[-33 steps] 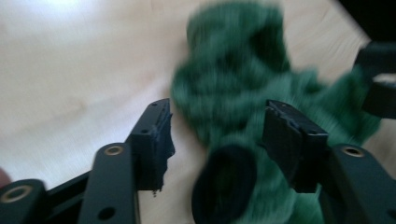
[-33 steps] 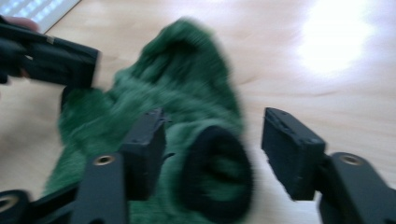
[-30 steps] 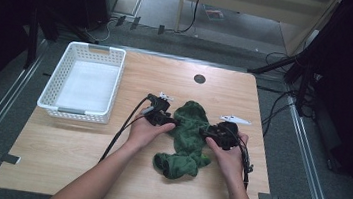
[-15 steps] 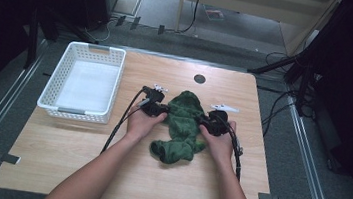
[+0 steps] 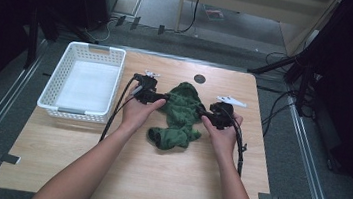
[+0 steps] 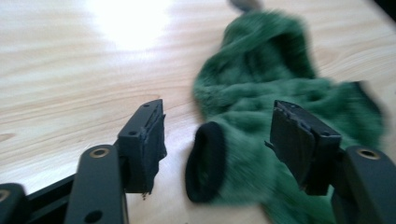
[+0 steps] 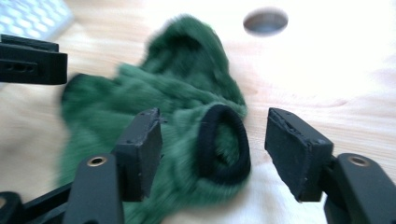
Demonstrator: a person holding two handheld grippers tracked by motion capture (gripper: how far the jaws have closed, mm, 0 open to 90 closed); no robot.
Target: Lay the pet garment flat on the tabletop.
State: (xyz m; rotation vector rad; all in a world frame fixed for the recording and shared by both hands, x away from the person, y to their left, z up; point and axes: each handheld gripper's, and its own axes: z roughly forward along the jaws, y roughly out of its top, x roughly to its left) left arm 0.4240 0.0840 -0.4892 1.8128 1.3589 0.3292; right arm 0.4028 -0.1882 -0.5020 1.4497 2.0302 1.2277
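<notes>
In the middle of the worktop point(image 5: 106, 172) lies the green fleece garment point(image 5: 178, 117), bunched, and you've got a hand-held gripper at each sleeve. Your left hand-held gripper point(image 6: 219, 135) has just been opening: jaws spread, the black-trimmed left cuff point(image 6: 205, 161) between them, pads clear of it. Same on the right hand-held gripper point(image 7: 212, 140), just opened, the right cuff point(image 7: 224, 142) ringed between parted jaws, nothing pinched. Looks like you've let both sleeves go where you drew them in across the body, a fold in progress. The white basket point(image 5: 83, 81) waits at the left. Both gripper views are blurred, and the garment's lower end is too crumpled to read.
</notes>
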